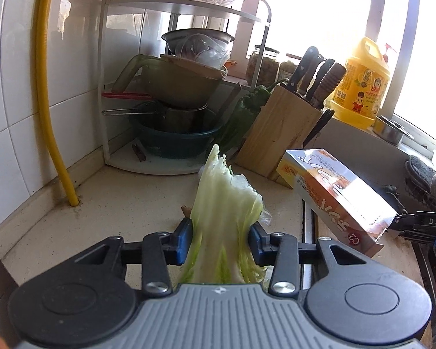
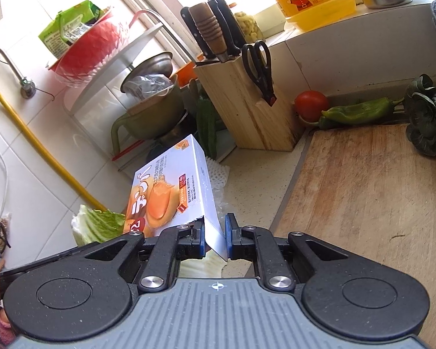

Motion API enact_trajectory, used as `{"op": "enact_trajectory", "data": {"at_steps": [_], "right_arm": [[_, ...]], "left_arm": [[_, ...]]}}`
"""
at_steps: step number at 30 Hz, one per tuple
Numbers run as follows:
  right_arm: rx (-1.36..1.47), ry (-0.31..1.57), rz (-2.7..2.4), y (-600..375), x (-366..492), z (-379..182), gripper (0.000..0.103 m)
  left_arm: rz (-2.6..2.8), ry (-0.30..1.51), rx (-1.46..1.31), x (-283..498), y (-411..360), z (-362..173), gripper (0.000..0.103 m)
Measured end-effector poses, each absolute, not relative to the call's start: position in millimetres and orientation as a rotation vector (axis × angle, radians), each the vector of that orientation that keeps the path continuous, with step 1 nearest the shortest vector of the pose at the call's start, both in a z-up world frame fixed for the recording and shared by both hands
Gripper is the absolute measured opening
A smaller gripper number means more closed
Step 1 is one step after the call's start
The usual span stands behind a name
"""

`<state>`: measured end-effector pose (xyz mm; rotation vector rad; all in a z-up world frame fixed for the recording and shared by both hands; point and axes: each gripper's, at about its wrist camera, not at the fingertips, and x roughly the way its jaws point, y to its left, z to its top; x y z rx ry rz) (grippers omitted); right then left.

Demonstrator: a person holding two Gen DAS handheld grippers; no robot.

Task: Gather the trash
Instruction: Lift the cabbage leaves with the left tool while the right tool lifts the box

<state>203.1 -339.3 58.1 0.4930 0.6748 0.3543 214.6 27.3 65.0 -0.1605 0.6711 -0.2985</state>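
Observation:
A pale green cabbage leaf [image 1: 226, 197] stands upright between the blue pads of my left gripper [image 1: 221, 241], which is shut on its lower part above the beige countertop [image 1: 116, 197]. My right gripper [image 2: 215, 240] is shut on the torn end of a white and orange food box [image 2: 171, 192], which it holds tilted above the counter. In the left wrist view the box [image 1: 334, 192] hangs to the right of the leaf, with the right gripper [image 1: 396, 224] at its end. The right wrist view shows the leaf [image 2: 98, 226] low on the left, beside the box.
A wooden knife block [image 2: 247, 101] with scissors stands behind the box, next to a white rack [image 1: 183, 87] of stacked bowls. A wooden cutting board [image 2: 363, 189] lies to the right, with a tomato [image 2: 311, 104], a green pepper [image 2: 357, 112] and dark greens [image 2: 427, 116] behind it. A yellow hose [image 1: 46, 87] runs down the tiled wall.

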Motion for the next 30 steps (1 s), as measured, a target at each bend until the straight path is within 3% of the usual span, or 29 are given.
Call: {"op": "enact_trajectory", "data": {"at_steps": [30], "right_arm": [[0.433, 0.707, 0.548, -242, 213, 72, 0.017]], "left_arm": [[-0.145, 0.633, -0.186, 165, 113, 80, 0.038]]}}
